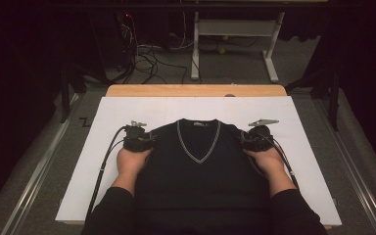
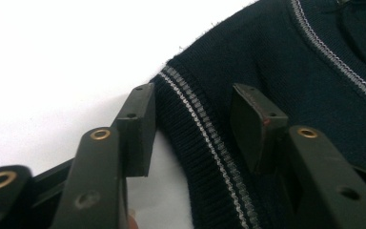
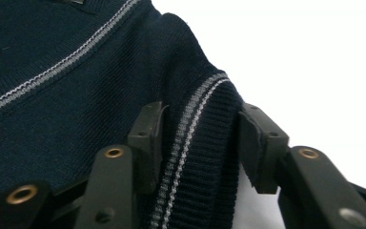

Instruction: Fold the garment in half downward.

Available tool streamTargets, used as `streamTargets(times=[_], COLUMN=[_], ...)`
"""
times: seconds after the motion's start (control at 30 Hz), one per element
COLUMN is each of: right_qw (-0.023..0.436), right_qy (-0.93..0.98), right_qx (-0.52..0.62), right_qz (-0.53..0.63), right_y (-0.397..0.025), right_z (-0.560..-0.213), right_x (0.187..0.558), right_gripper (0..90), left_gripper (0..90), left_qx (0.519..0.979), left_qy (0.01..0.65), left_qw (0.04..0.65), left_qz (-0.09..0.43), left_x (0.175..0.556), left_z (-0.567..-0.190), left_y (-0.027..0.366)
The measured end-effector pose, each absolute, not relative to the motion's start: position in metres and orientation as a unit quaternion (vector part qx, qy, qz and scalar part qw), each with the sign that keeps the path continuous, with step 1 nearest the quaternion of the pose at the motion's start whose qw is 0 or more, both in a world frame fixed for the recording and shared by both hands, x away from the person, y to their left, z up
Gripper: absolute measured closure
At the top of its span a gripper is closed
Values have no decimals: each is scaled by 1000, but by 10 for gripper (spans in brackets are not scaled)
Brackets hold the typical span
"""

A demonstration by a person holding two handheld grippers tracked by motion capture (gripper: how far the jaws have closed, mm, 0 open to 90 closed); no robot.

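The left tool (image 2: 190, 124) is held with jaws apart, straddling the ribbed armhole edge of the navy vest (image 1: 196, 166). The right tool (image 3: 202, 143) is spread likewise. The vest is laid flat on the white desk (image 1: 98, 166).

Vest (image 1: 196, 166) on board (image 1: 293, 161) ctr; claws (image 1: 138, 138) (image 1: 257, 137) at L/R armholes.

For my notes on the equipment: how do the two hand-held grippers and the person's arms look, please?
Both the left gripper and the right gripper are black blocks, each trailing a black cable. The right carries a grey three-cornered plate. Up close, their fingers are flat, dark rectangular pads on black links with brass-coloured rivets. The person wears dark long sleeves.
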State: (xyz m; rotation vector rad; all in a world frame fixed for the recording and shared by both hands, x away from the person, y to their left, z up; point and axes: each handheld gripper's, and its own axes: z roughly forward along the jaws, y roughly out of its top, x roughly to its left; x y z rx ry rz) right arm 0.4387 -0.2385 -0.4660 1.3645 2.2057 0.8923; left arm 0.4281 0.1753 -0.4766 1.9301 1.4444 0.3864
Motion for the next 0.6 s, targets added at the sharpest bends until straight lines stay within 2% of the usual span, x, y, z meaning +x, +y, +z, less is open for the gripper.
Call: streamTargets(times=[0.23,0.6], right_qw=[195,191], right_qy=[791,796], right_qx=[482,474], right_qz=[323,325], right_y=[-237,-234], right_z=[-466,-466], right_x=[437,436], right_gripper=[669,774], left_gripper=[646,718], left_qx=[748,749], left_qy=[546,544], left_qw=[354,361], left_qz=[133,117], left_x=[427,427], left_z=[-477,-476], left_y=[175,176])
